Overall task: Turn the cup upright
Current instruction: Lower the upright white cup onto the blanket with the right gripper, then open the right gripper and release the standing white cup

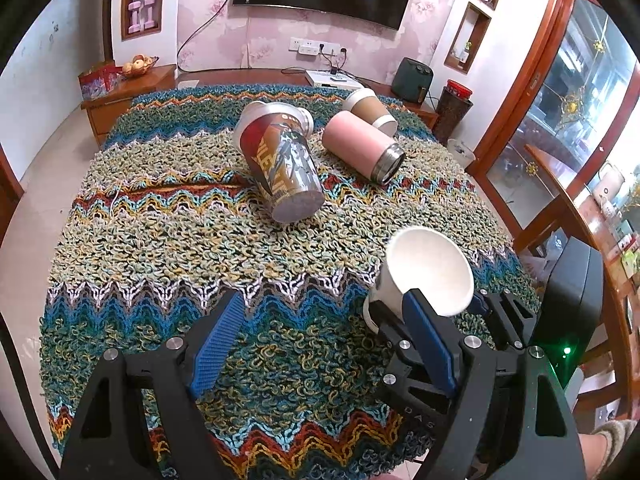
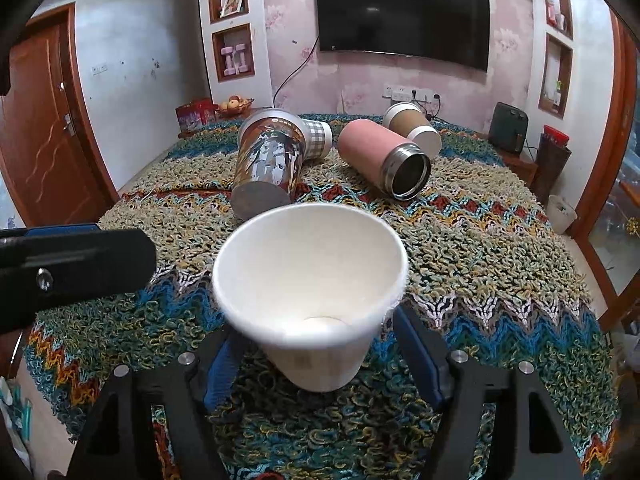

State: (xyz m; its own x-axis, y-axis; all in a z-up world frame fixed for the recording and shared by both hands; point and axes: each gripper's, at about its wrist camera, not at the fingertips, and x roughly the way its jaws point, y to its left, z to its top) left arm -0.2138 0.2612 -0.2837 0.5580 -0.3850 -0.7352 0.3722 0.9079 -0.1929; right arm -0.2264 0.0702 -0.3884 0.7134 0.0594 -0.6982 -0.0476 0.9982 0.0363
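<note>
A white paper cup [image 2: 310, 280] stands mouth-up, slightly tilted, between the blue pads of my right gripper [image 2: 312, 344], which is shut on its lower wall just above the knitted cloth. The same cup [image 1: 428, 272] shows at the right of the left wrist view, held by the right gripper's fingers [image 1: 480, 304]. My left gripper [image 1: 324, 324] is open and empty over the cloth, to the left of the cup. Its body [image 2: 72, 264] shows at the left of the right wrist view.
On the knitted tablecloth [image 1: 160, 240] lie several cups on their sides: a printed tumbler [image 1: 280, 164], a checked cup [image 2: 316, 138] behind it, a pink steel flask [image 1: 360, 152] and a brown paper cup [image 1: 370, 110]. A wooden cabinet [image 1: 560, 140] stands at the right.
</note>
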